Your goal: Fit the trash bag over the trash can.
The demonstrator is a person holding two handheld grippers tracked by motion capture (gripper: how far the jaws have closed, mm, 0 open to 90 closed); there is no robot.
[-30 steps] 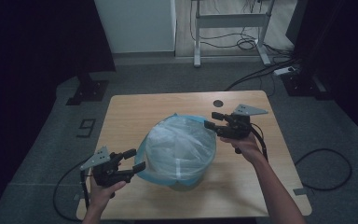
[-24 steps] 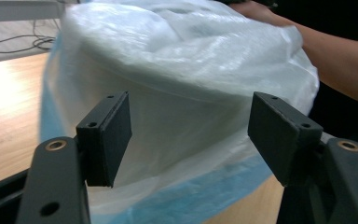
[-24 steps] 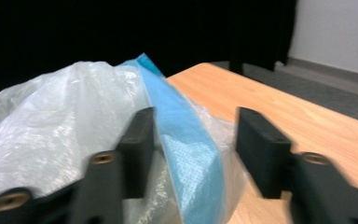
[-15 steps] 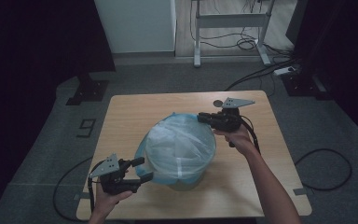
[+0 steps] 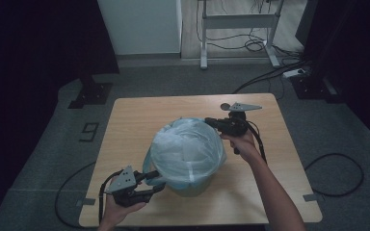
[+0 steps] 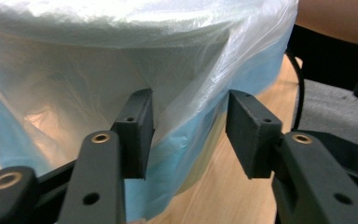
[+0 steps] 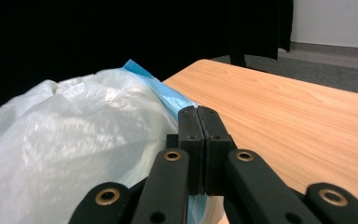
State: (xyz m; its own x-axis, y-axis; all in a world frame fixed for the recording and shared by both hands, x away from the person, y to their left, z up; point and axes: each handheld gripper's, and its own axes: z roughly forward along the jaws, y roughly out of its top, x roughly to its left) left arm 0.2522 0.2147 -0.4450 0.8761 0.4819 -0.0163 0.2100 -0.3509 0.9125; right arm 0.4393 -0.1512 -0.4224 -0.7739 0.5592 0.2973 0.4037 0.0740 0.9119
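Now right tool (image 5: 211,121) pinches bag (image 5: 188,149) rim; table (image 5: 279,192) edge near.

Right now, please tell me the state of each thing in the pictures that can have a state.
bin: upright on the table, lined with the bag.
plastic bag: draped over the bin's rim, crumpled.
left gripper: jaws have just been closing, apart, bag film between them.
right gripper: jaws together at the bag's edge.
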